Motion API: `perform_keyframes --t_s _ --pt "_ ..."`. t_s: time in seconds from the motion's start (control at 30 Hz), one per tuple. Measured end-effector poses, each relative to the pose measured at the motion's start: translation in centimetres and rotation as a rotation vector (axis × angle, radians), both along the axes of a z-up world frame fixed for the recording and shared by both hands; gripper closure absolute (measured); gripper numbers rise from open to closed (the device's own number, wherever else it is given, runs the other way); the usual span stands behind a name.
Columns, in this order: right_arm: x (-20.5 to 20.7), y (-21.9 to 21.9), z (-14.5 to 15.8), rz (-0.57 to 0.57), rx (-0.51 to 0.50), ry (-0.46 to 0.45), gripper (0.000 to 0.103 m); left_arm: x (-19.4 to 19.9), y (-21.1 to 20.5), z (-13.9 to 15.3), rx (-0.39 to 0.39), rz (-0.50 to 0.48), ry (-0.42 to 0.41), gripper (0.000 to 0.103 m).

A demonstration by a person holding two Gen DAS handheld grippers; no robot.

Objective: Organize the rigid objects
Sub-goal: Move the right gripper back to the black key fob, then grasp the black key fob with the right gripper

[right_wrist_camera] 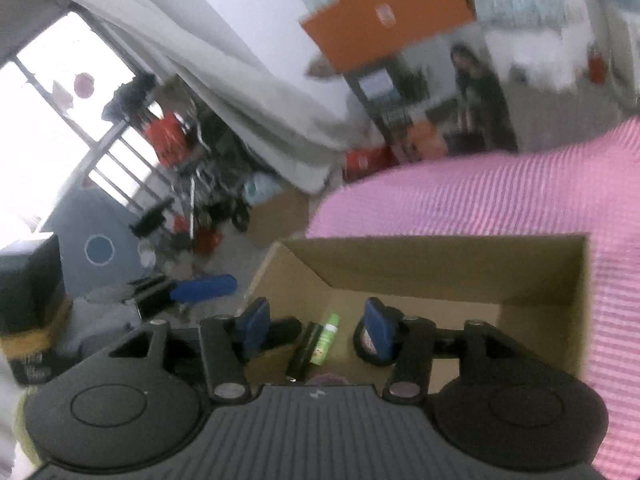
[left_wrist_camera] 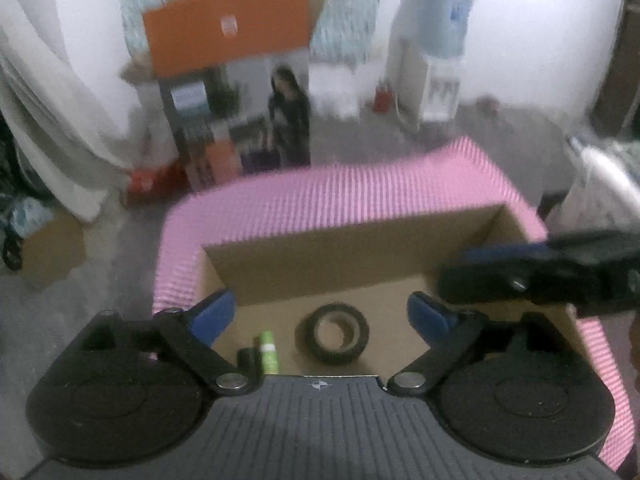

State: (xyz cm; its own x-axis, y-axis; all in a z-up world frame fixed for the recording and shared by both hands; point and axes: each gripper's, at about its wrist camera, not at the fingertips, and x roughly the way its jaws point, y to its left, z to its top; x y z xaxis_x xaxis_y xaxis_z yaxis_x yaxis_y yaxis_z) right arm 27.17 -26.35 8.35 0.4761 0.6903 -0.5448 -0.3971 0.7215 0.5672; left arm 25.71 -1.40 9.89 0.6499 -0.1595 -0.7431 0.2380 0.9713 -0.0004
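Cardboard box (left_wrist_camera: 320, 264) holds a stiff, light tape roll (left_wrist_camera: 339, 332); grip across its rim. Left tool (left_wrist_camera: 324, 312) and right tool (right_wrist_camera: 316, 326) gape empty.

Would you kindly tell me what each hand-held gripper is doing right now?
Left hand-held gripper: open, holding nothing.
Right hand-held gripper: open, holding nothing.

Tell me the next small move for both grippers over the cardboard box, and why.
Probably lift both clear and go for the next loose item. The left gripper and right gripper stand open with nothing between their pads, and the tape roll, green tube and black cylinder already lie in the cardboard box.
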Motion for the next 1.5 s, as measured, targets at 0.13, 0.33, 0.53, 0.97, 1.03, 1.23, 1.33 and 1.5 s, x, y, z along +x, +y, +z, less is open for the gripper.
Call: perform_keyframes --t_s 0.13,0.33,0.53,0.97,1.03,1.23,1.33,1.5 --pt "-5.5 -2.2 1.8 -0.030 0.019 -0.100 0.048 -3.3 0.4 2.6 -0.037 0.050 -0.096 0.006" --pt "-13.3 -5.3 1.6 -0.067 0.083 -0.161 0.045 -10.2 0.6 3.5 -0.139 0.078 -0.203 0.003" --pt "-18.2 -6.9 -1.8 -0.087 0.114 -0.096 0.045 -16.1 -0.2 0.6 -0.161 0.045 -0.186 0.003" --pt "-19.7 -4.7 -11.7 -0.098 0.150 0.177 0.045 -20.6 -1.1 -10.3 -0.044 -0.045 -0.003 0.005" --pt "-19.6 -4.1 -12.8 -0.100 0.146 0.201 0.045 -20.3 -1.0 -11.2 -0.051 -0.048 0.008 0.007" --pt "-17.9 -2.8 -14.2 -0.093 0.149 0.228 0.052 -19.1 -1.5 -13.1 -0.009 -0.084 0.006 0.018" --pt "-17.1 -2.1 -14.8 -0.089 0.137 0.240 0.056 -18.7 -1.7 -14.1 0.011 -0.092 0.011 0.024" --pt "-15.7 -1.0 -16.0 -0.079 0.120 0.274 0.064 -17.7 -1.2 -15.1 -0.006 -0.104 0.040 0.032"
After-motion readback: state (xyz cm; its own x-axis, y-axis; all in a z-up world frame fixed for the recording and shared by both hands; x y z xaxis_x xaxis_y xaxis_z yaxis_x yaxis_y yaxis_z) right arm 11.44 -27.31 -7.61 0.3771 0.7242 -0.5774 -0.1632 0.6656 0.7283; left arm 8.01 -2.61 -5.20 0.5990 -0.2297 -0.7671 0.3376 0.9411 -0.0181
